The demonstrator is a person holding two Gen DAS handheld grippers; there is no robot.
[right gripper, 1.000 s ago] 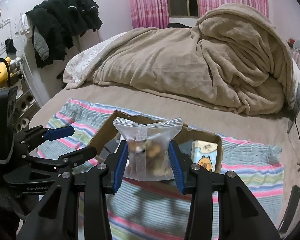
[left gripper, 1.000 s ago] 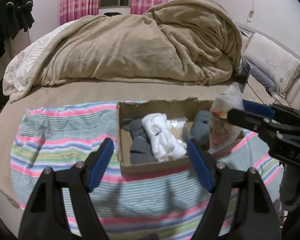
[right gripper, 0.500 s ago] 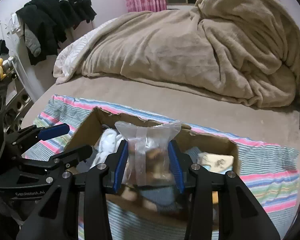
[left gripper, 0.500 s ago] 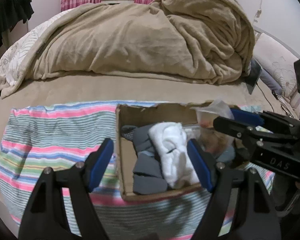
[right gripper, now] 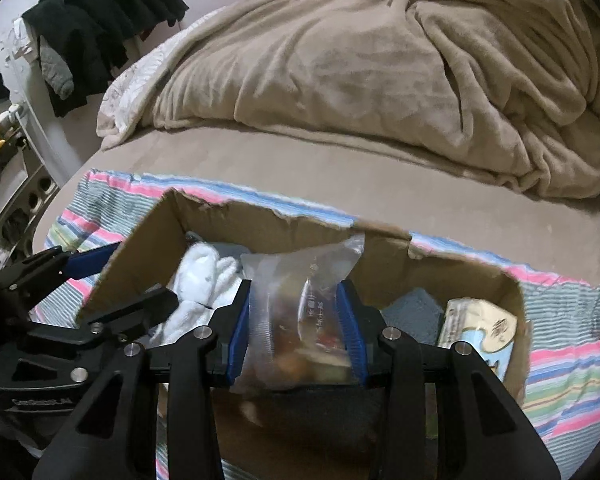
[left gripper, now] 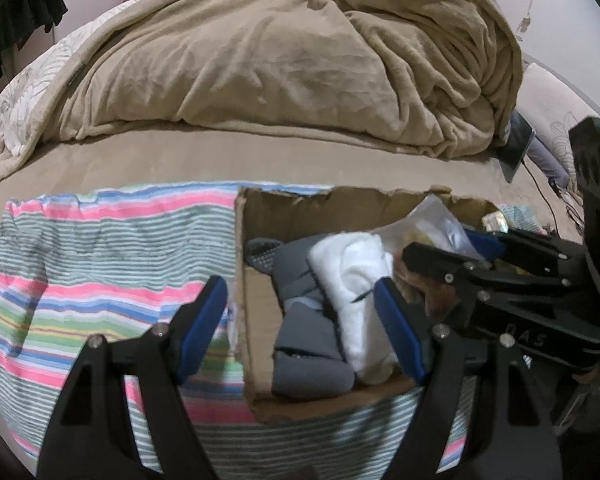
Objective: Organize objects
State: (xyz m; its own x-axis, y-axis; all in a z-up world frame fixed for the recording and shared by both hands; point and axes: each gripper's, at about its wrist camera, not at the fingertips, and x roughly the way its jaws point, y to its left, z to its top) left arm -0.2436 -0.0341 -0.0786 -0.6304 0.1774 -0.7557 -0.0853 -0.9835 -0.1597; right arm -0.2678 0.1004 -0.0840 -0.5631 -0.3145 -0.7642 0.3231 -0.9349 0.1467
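An open cardboard box (left gripper: 300,210) (right gripper: 204,220) sits on a striped cloth on the bed. It holds a white rolled cloth (left gripper: 356,280) (right gripper: 198,276), grey socks (left gripper: 304,332), a blue-grey cloth (right gripper: 414,310) and a small carton with a cartoon animal (right gripper: 480,328). My right gripper (right gripper: 298,328) is shut on a clear snack bag (right gripper: 300,308), lowered inside the box; the bag also shows in the left wrist view (left gripper: 440,228). My left gripper (left gripper: 300,332) is open and empty, low over the box's left half.
The striped cloth (left gripper: 100,264) covers the near part of the bed. A heaped beige blanket (left gripper: 280,60) lies behind the box. A dark tablet (left gripper: 516,148) with a cable leans at the right. Black clothes (right gripper: 100,28) hang at the far left.
My right gripper has carried the snack bag down from above the box's front edge into the box. My left gripper has moved closer, over the box.
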